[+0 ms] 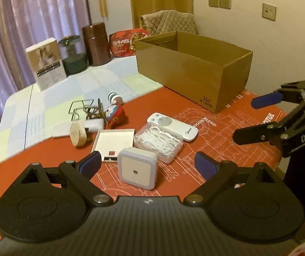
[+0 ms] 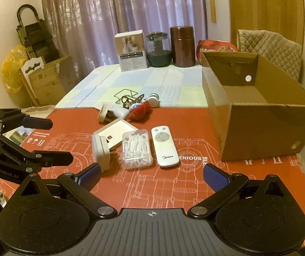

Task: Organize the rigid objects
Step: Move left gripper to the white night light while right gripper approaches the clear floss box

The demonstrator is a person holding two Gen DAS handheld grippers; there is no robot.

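On the red mat lie a white square night light (image 1: 137, 170) (image 2: 101, 149), a clear box of floss picks (image 1: 159, 140) (image 2: 137, 149), a white remote (image 1: 172, 125) (image 2: 165, 147) and a flat white tray (image 1: 114, 140). Behind them sit a wooden disc (image 1: 79, 134), a red toy (image 1: 116, 115) and a wire puzzle (image 1: 82, 108). My left gripper (image 1: 148, 165) (image 2: 56, 140) is open, with the night light just ahead between its fingers and untouched. My right gripper (image 2: 152, 177) (image 1: 257, 118) is open and empty, just short of the remote. An open cardboard box (image 1: 195, 64) (image 2: 259, 115) stands to the right.
At the table's far edge stand a white carton (image 2: 131, 51), a glass jar (image 2: 159, 51), a brown canister (image 2: 182, 47) and a red food pack (image 1: 129, 40). A quilted chair back (image 2: 269, 47) rises behind the box. Cardboard and a yellow bag (image 2: 11, 68) sit on the floor at left.
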